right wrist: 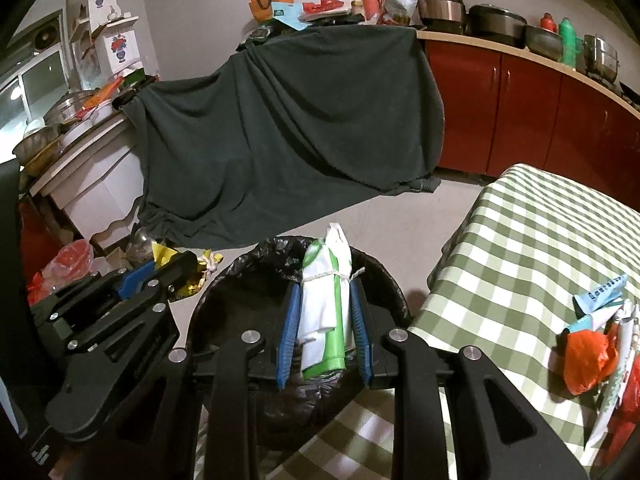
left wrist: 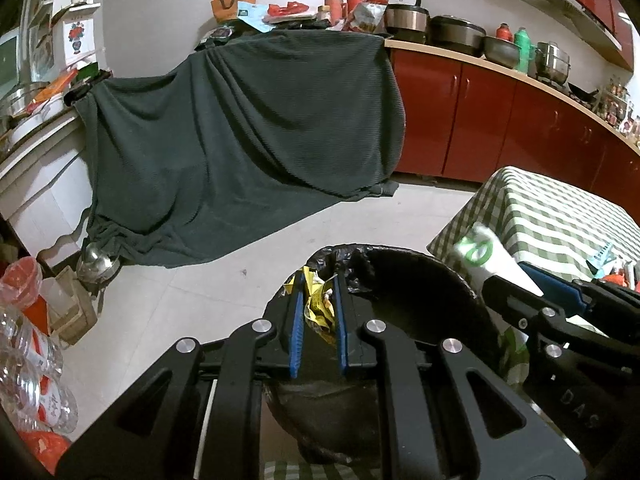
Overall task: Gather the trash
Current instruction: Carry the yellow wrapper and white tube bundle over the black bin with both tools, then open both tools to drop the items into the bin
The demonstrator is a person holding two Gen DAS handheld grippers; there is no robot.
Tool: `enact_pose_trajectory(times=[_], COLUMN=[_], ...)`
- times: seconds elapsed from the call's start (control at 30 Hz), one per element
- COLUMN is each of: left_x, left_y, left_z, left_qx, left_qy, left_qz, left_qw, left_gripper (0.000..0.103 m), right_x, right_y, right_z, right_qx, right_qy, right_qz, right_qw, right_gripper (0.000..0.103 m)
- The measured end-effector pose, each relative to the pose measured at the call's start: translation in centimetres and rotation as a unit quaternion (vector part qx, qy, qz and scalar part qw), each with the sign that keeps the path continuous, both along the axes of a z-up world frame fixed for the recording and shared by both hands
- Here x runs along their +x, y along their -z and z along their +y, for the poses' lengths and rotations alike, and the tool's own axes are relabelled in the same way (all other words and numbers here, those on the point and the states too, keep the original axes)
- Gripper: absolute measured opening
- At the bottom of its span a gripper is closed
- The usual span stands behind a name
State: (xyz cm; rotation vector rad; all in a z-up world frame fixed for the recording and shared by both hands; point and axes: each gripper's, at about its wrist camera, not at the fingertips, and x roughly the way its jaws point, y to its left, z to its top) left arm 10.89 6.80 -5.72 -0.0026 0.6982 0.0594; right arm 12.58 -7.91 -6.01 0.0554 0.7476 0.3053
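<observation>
A black bin [left wrist: 440, 268] lined with a black bag stands on the floor beside the check-cloth table [right wrist: 540, 240]. Over its left rim my left gripper [left wrist: 316, 280] is shut on a crumpled yellow wrapper [left wrist: 318, 308]. My right gripper [right wrist: 325, 285] hangs above the bin's [right wrist: 224, 280] mouth, its blue pads pressed on a white and green packet [right wrist: 324, 320] tied with string. Each wrist view shows the other gripper: the right gripper [left wrist: 516, 280] with its packet [left wrist: 480, 252], and the left gripper [right wrist: 172, 268] with the yellow wrapper [right wrist: 192, 280]. An orange bag [right wrist: 588, 360] and blue folded paper [right wrist: 600, 292] lie on the table.
A dark green cloth [left wrist: 240, 140] drapes over furniture behind the bin. Red cabinets [left wrist: 480, 120] with pots run along the right wall. Plastic bottles [left wrist: 32, 360], a cardboard box [left wrist: 72, 308] and a metal kettle [left wrist: 96, 264] crowd the floor at left. Pale tiled floor [left wrist: 208, 288] lies between.
</observation>
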Motion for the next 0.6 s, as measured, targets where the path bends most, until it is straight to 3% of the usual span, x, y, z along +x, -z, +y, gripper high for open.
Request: enact_pose_trajectory(times=[0.1,0.13,0.23,0.3,0.47,0.6], left_x=[0.4,0.4,0.2,0.0,-0.9,-2.0], left_y=[0.2,0.2,0.1,-0.1,-0.7,-1.5], left_z=[0.4,0.4,0.5,0.6,0.3,-0.4], left_qx=[-0.013,-0.014,-0.011,-0.014,-0.020,-0.049], left_qy=[-0.006,-0.006,-0.014,-0.015,-0.016,-0.005], left_qz=[0.007,0.008,0.003,-0.003,-0.013,-0.020], left_qw=[0.9999,0.9999,0.9998,0.9998,0.9996,0.9986], left_gripper=[0.016,0.021,0.049,0.051,0.077,0.088], right_x=[0.1,0.1,-0.3,-0.8,-2.4,-4.3], right_y=[0.0,-0.1,-0.6,-1.0,-1.8,-2.3], right_z=[-0.2,-0.1,-0.5,-1.0,-2.8,-5.0], right_qx=[0.001,0.001,0.001,0.001,0.002,-0.005], right_qy=[0.008,0.010,0.016,0.021,0.037,0.060], right_qz=[-0.002,-0.004,-0.012,-0.019,-0.031,-0.040], right_qw=[1.000,1.000,1.000,1.000,0.999,0.997], right_gripper=[0.047,0.049,0.055,0.058,0.071,0.078])
